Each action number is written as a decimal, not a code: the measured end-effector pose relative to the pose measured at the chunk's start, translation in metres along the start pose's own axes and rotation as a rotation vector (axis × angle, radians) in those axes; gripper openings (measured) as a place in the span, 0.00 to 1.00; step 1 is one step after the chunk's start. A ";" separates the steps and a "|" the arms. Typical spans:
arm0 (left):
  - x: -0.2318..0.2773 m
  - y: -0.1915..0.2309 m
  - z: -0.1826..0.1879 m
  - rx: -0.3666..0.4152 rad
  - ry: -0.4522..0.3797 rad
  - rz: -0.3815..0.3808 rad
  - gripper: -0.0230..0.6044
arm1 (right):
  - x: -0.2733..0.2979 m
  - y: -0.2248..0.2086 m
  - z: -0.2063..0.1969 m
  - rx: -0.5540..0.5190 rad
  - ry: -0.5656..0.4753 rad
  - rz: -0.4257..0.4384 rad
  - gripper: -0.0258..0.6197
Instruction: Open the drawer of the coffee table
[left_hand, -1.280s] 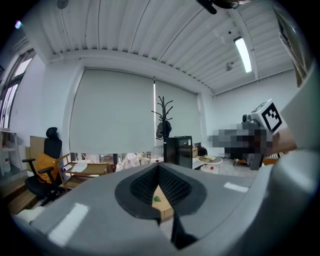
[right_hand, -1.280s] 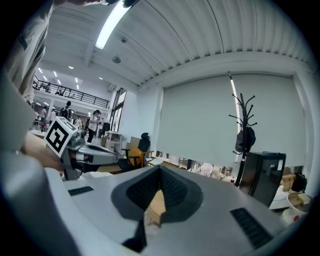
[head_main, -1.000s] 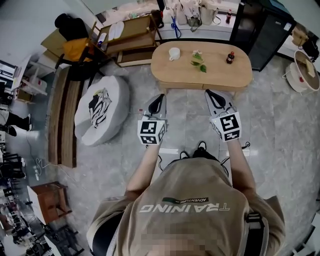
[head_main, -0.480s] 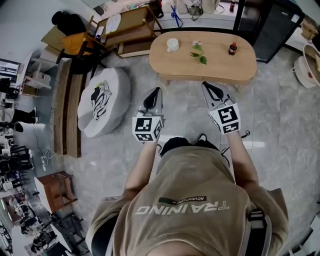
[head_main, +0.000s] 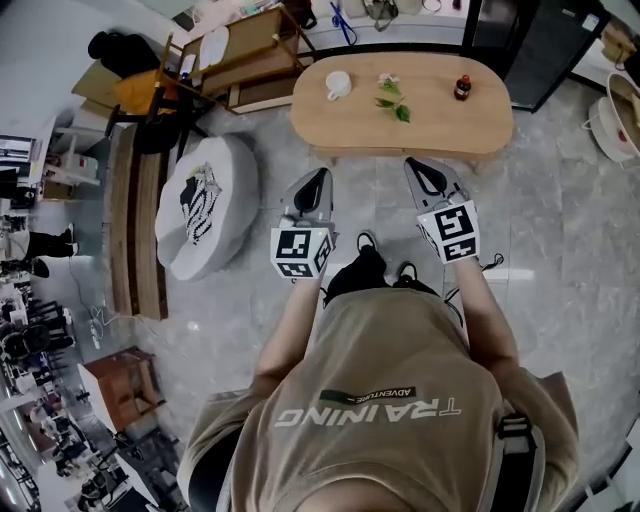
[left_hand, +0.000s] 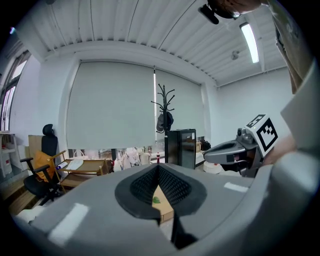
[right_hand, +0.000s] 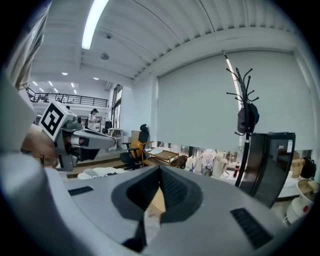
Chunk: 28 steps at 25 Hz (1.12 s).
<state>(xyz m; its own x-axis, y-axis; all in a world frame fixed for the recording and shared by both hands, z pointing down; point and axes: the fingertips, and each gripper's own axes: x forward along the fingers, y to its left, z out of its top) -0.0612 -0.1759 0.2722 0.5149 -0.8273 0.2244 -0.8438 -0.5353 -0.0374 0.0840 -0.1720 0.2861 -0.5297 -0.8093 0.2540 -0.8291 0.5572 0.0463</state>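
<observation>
The oval wooden coffee table (head_main: 430, 125) stands ahead of me, and its drawer is not visible in any view. My left gripper (head_main: 319, 176) and right gripper (head_main: 412, 165) are held side by side, pointing at the table's near edge and just short of it. Both are shut with nothing between the jaws. In the left gripper view, a sliver of the table top (left_hand: 161, 200) shows past the closed left gripper (left_hand: 158, 168), with the right gripper (left_hand: 206, 157) alongside. From the right gripper view, the right gripper (right_hand: 160, 169) is closed too, and the left gripper (right_hand: 113, 143) is off to the left.
On the table are a white cup (head_main: 337, 86), green leaves (head_main: 392, 102) and a small red-capped bottle (head_main: 461, 88). A white round pouf (head_main: 200, 205) and a wooden bench (head_main: 135, 230) lie left. A wooden cart (head_main: 235, 60) and a black cabinet (head_main: 530, 50) stand behind.
The table has slid upward in the head view and my shoes have come into sight below the grippers. Both grippers stay shut, side by side, just short of the table's edge.
</observation>
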 end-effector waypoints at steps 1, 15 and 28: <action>0.006 0.003 0.000 -0.002 -0.003 -0.011 0.05 | 0.005 -0.002 -0.002 0.004 0.009 -0.004 0.04; 0.102 0.074 0.023 -0.010 -0.038 -0.153 0.05 | 0.094 -0.026 0.019 -0.003 0.085 -0.069 0.05; 0.156 0.121 -0.001 -0.025 -0.029 -0.195 0.05 | 0.160 -0.042 0.017 0.051 0.087 -0.186 0.05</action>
<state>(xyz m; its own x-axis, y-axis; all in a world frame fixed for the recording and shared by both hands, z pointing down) -0.0834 -0.3696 0.3035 0.6726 -0.7133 0.1970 -0.7311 -0.6817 0.0281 0.0306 -0.3279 0.3082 -0.3514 -0.8768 0.3284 -0.9202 0.3881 0.0516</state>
